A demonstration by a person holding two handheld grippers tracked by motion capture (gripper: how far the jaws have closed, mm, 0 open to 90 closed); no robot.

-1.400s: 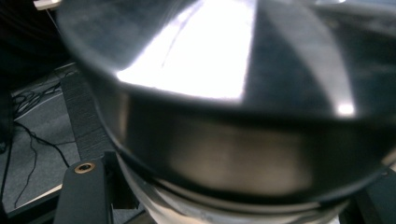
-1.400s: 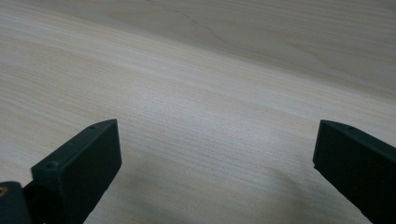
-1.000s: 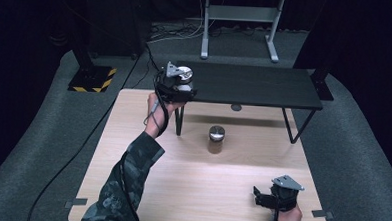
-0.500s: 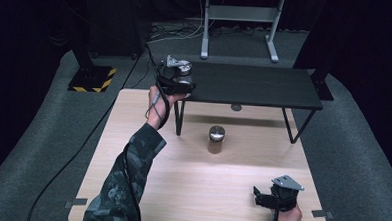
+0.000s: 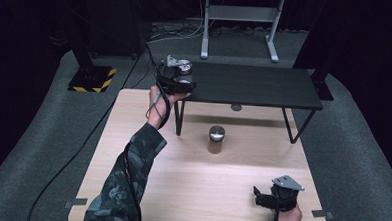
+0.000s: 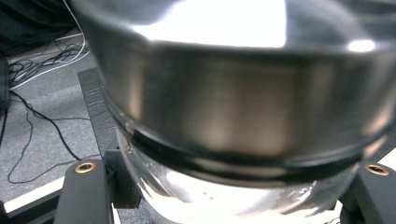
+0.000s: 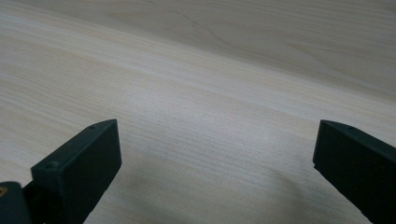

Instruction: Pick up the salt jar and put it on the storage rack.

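Pale wood table point(image 5: 180, 190) — black shelf point(image 5: 255, 85) on it — dark room.

Left gripper point(image 5: 179, 76) holds a jar point(image 5: 184, 70) over the black shelf point(image 5: 255, 85).

A: Left gripper view: jar point(image 6: 243, 116) fills frame, out of focus. Metal lid cut off at top and right edges; glass body cut off at bottom.

B: Contents?

A: Cannot tell, glass blurred by glare. Left gripper point(image 6: 224, 186) fingers point(image 6: 86, 191) cut off at bottom edge; contact with the glass hidden.

B: High view?

A: Held jar point(image 5: 184, 70) too small to read; fingers hidden behind gripper body. Second jar point(image 5: 216, 139) on the counter point(image 5: 190, 190): contents too small to tell. Right hand point(image 5: 288, 220) cut off at bottom edge.
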